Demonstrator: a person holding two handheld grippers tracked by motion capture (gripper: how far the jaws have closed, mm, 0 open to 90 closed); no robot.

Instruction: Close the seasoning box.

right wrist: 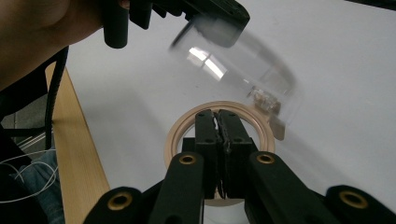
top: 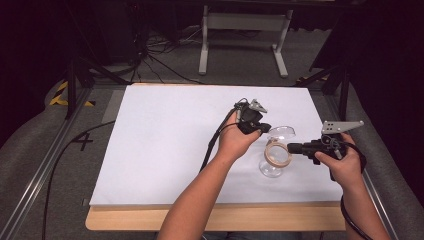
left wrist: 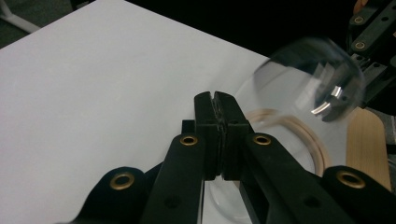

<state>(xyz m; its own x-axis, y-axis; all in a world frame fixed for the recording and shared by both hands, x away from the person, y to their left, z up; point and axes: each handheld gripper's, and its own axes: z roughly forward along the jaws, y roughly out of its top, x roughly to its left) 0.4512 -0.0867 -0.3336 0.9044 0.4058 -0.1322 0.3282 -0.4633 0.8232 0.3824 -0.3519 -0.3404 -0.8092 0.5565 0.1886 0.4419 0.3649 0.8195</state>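
A clear glass vessel (top: 282, 132) hangs tilted over the white sheet near the table's front right. My left gripper (top: 266, 128) is shut on the glass's rim (left wrist: 299, 56), its pads (left wrist: 208, 116) pressed close together. Just below the glass is a thin tan ring (top: 277, 154). My right gripper (top: 290, 148) comes in from the right and is shut on the tan ring's edge (right wrist: 187, 123). In the right gripper view the left gripper (right wrist: 205, 14) holds the blurred glass (right wrist: 243, 60) above the ring. A clear round base (top: 271, 171) shows under the ring; how it joins the glass is unclear.
A white sheet (top: 170, 145) covers most of the wooden table (top: 125, 220), whose front edge lies close to my forearms. Black cables trail from both grippers. A metal frame and loose cables stand on the floor beyond the table's far edge.
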